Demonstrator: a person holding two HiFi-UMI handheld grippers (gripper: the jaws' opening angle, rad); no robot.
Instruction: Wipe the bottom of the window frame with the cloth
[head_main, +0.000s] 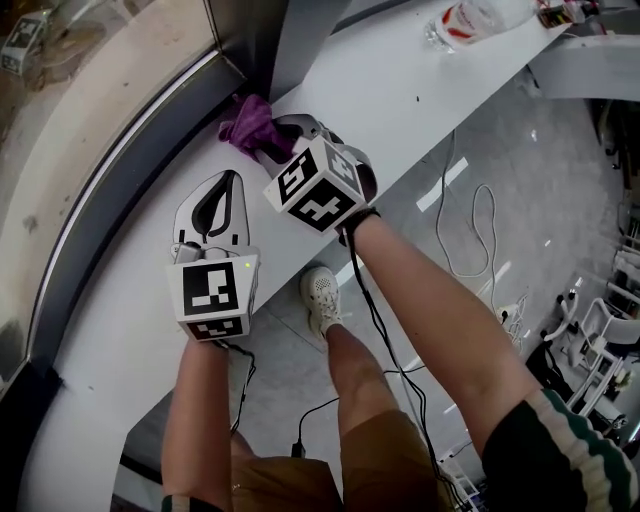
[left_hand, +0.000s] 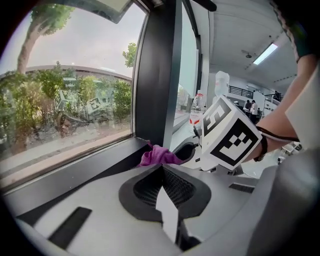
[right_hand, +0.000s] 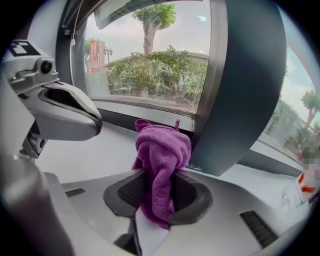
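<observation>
Head view: cloth (head_main: 250, 122) end hidden; bottle (head_main: 478, 20) cropped.

Bottle (head_main: 478, 20) (red label); white cable (head_main: 438, 215) looped on floor (head_main: 560, 160); trees (right_hand: 165, 75) outside.

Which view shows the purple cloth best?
Right gripper view: the purple cloth sits mid-picture, clamped in the right tongs. Head view shows only a bunch by the window frame. Left gripper view catches a small far piece.
</observation>
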